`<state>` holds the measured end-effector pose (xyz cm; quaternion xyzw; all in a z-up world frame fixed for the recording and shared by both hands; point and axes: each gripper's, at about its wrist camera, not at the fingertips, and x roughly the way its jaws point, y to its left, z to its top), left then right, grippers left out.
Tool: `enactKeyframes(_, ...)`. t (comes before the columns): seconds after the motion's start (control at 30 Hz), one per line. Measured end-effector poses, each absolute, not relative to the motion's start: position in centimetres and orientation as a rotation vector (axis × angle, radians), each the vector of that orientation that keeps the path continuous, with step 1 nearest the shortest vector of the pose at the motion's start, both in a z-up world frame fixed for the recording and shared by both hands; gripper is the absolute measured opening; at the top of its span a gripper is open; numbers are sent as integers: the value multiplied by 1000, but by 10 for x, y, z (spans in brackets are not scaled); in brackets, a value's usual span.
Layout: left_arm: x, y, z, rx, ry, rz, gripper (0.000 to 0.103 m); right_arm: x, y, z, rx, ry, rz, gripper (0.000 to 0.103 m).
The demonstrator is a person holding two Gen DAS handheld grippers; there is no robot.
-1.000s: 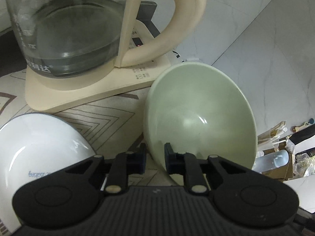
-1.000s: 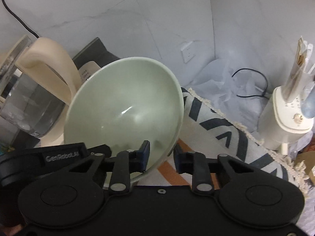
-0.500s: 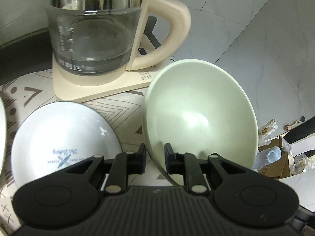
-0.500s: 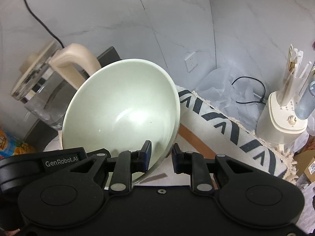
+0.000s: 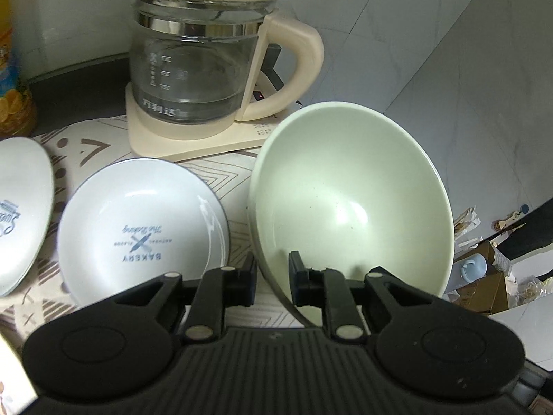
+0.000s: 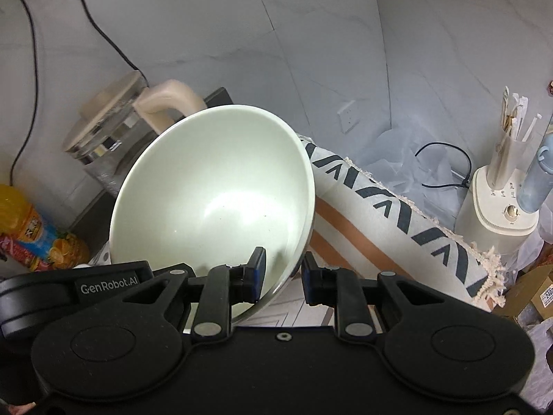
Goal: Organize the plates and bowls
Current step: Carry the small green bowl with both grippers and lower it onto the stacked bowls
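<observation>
Left wrist view: a worktop point(image 5: 238, 173) covered by a patterned cloth point(image 5: 86, 145) runs ahead of the left tool point(image 5: 272, 278), against a pale marble-look wall. Straight ahead stands a glass kettle point(image 5: 197, 69) with a cream handle on a cream base. Ahead and to the left lies a white plate point(image 5: 138, 221) printed "BAKERY"; a second white plate point(image 5: 20, 214) shows at the far left edge. A juice bottle point(image 5: 13, 97) stands further left. Boxes point(image 5: 490, 276) and clutter sit lower down on the right.

The green bowl point(image 5: 349, 200) is pale, smooth and glossy, tilted with its opening toward the cameras, held up off the cloth. Its rim sits between the left tool's narrowly parted fingers point(image 5: 249, 283), one inside the bowl, one outside.

In the right wrist view the right tool point(image 6: 281, 275) grips the opposite rim of the bowl point(image 6: 214, 200) the same way, fingers point(image 6: 255, 273) nearly closed on the wall. The kettle point(image 6: 114, 141) lies ahead left behind the bowl, the fringed cloth point(image 6: 390, 221) to the right, and a cream appliance point(image 6: 497, 207) far right near a wall socket point(image 6: 347, 121).
</observation>
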<state>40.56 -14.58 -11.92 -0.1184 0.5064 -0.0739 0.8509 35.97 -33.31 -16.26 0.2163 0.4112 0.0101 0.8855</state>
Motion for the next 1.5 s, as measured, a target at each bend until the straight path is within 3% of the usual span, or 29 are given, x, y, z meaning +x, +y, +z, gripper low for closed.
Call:
enactKeyframes(0.9,283,-113,-66,-270,1008,-44,18,263,-317,-119,386,798,205,21)
enactKeyframes(1.5,246,-107,-75,-299,1067,20,19,233,-316,-130,402,831,273,21)
